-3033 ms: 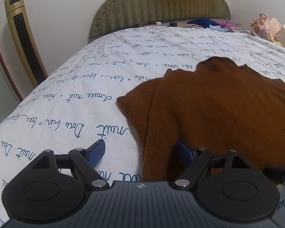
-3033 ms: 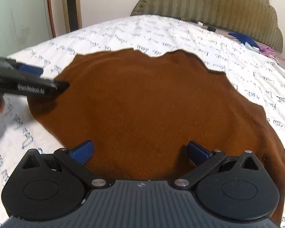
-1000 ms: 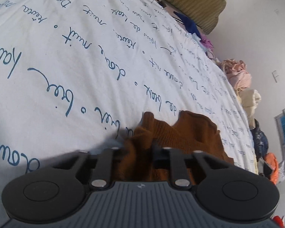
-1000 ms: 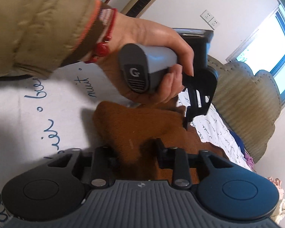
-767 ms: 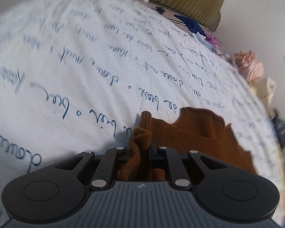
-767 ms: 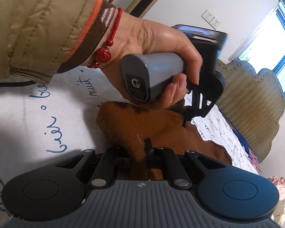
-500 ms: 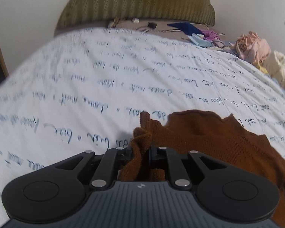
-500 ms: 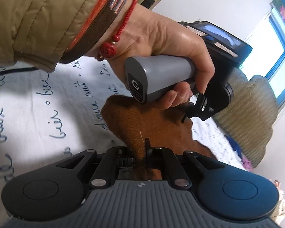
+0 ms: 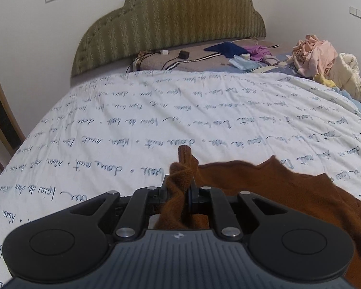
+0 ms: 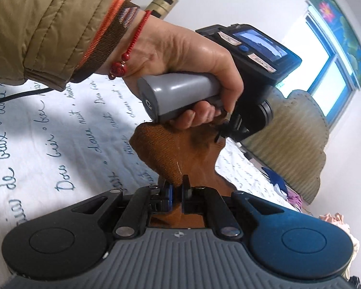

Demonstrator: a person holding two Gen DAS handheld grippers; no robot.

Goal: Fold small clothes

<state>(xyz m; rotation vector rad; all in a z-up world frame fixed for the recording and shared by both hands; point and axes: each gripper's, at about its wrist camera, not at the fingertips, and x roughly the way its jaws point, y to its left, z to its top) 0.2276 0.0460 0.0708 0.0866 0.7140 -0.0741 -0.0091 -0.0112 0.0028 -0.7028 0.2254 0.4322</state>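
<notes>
A brown knit sweater (image 9: 276,192) lies on the white bed sheet (image 9: 156,120) printed with blue script. My left gripper (image 9: 180,180) is shut on a bunched edge of the sweater and holds it lifted off the sheet. In the right wrist view my right gripper (image 10: 177,187) is shut on another part of the sweater (image 10: 175,149), lifted too. The left hand and its gripper handle (image 10: 180,96) are just ahead of the right gripper, over the same fabric. The rest of the sweater trails to the right on the bed.
A green padded headboard (image 9: 170,21) stands at the far end. Loose clothes (image 9: 312,53) are piled at the far right, and cables and small items (image 9: 180,55) lie by the headboard. A window (image 10: 325,60) is on the right wall.
Both grippers closed on the sweater's edge and lifted it. The left gripper's view has swung up level toward the headboard; the left hand has risen in the right wrist view.
</notes>
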